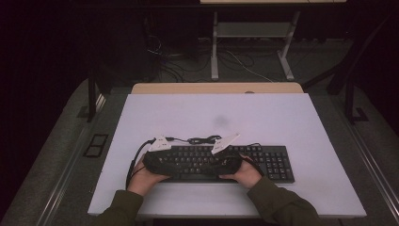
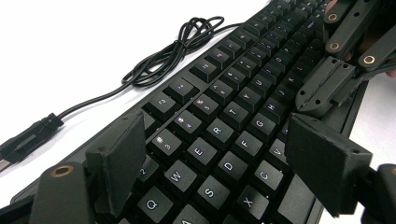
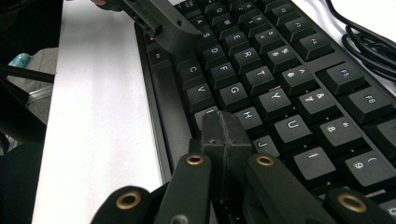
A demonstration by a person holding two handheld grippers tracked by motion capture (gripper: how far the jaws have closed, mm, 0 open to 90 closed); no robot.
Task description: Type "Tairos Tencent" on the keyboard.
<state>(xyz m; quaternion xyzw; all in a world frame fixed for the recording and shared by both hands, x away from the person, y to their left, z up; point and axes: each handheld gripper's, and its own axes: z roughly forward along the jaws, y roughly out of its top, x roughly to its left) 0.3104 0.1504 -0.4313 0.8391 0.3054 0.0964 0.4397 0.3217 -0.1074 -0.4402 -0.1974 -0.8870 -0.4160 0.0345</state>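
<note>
Right gripper view: clenched right tongs [image 3: 223,122] poised tip-down over keyboard [image 3: 261,84] beside H key [image 3: 250,116], released left tongs [image 2: 224,154] straddling the letter rows; press one key squarely, tip upright, clear of neighbours and the coiled cable [image 2: 173,51] beyond.

Olive sleeves [image 1: 277,202], black grippers, brass rivets [image 3: 194,160]
</note>
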